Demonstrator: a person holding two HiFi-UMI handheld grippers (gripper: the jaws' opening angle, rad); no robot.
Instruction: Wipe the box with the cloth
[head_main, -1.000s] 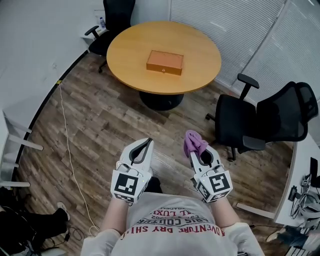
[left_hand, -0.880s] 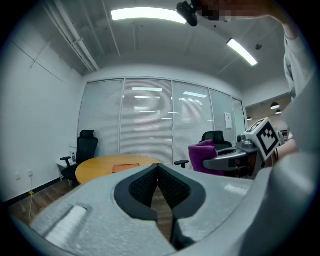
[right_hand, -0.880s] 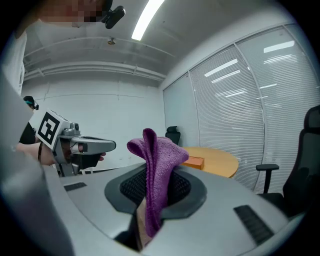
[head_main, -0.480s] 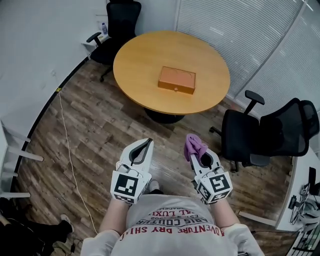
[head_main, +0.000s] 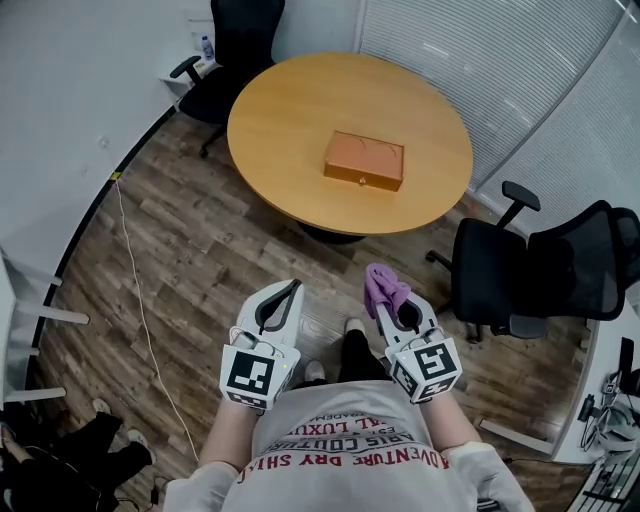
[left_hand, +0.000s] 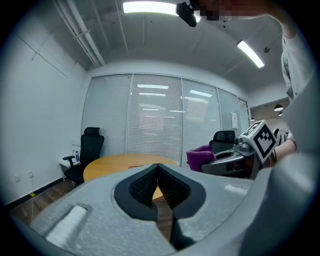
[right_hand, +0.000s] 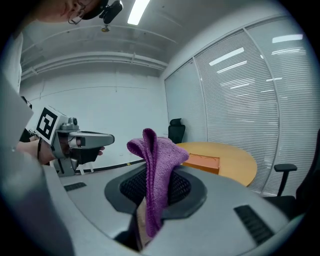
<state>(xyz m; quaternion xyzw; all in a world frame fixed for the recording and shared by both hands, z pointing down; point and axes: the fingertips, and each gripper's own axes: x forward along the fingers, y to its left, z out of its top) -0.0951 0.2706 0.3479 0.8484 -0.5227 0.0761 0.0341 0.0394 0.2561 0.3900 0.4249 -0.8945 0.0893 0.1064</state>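
Observation:
An orange flat box (head_main: 364, 160) lies near the middle of a round wooden table (head_main: 290, 90), some way ahead of me; it also shows as the box (right_hand: 201, 162) in the right gripper view. My right gripper (head_main: 385, 297) is shut on a purple cloth (head_main: 382, 288), which sticks up between its jaws as the cloth (right_hand: 155, 165). My left gripper (head_main: 287, 290) is shut with nothing in it, its jaws meeting at the tips (left_hand: 158, 166). Both are held close to my body over the floor, well short of the table.
Black office chairs stand at the right (head_main: 540, 275) and behind the table at the back left (head_main: 225, 50). A cable (head_main: 135, 300) runs along the wooden floor at the left. Window blinds (head_main: 520, 60) line the far right wall. A desk edge (head_main: 600, 400) is at the right.
The table and box have come nearer and shifted right in the head view as I walk toward them. Both grippers keep their pose, the cloth still held.

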